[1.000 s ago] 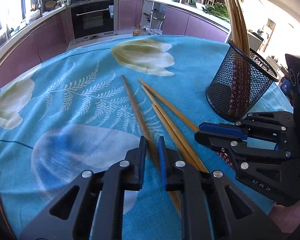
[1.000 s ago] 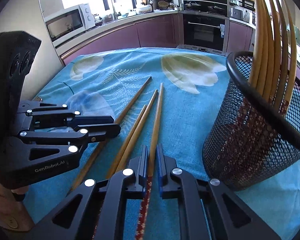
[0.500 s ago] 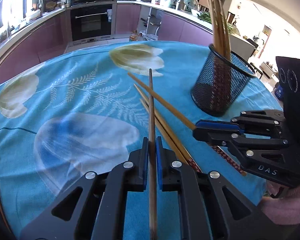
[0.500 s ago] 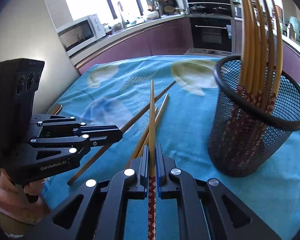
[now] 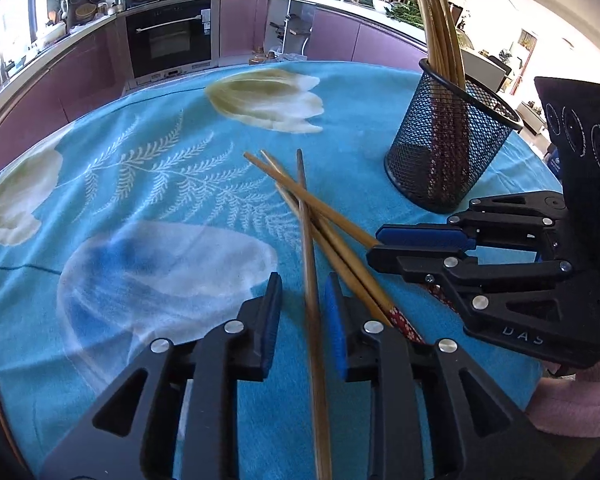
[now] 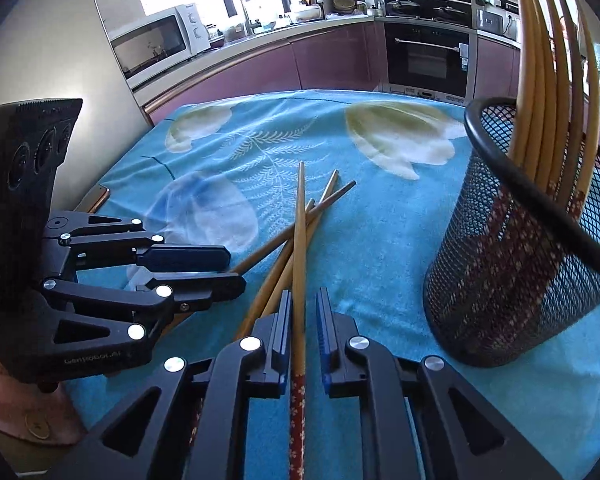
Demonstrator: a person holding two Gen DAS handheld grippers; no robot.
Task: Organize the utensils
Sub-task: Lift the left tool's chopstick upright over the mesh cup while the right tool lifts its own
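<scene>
Several wooden chopsticks (image 5: 320,216) lie crossed on the blue cloth. One chopstick (image 5: 310,264) runs between the open pads of my left gripper (image 5: 302,304), touching neither pad clearly. Another chopstick (image 6: 299,256) with a red patterned end lies between the parted pads of my right gripper (image 6: 303,316). The right gripper also shows in the left wrist view (image 5: 384,246), the left one in the right wrist view (image 6: 230,268). A black mesh holder (image 5: 448,148) with several upright chopsticks stands at the right; it also shows in the right wrist view (image 6: 512,264).
The table carries a blue floral cloth (image 5: 148,184). Its near left edge (image 6: 96,200) shows in the right wrist view. Purple kitchen cabinets and an oven (image 5: 168,36) stand behind the table.
Both grippers were shut on a chopstick half a second ago; both have now opened. The two chopsticks have dropped onto the pile and lie crossed over the others.
</scene>
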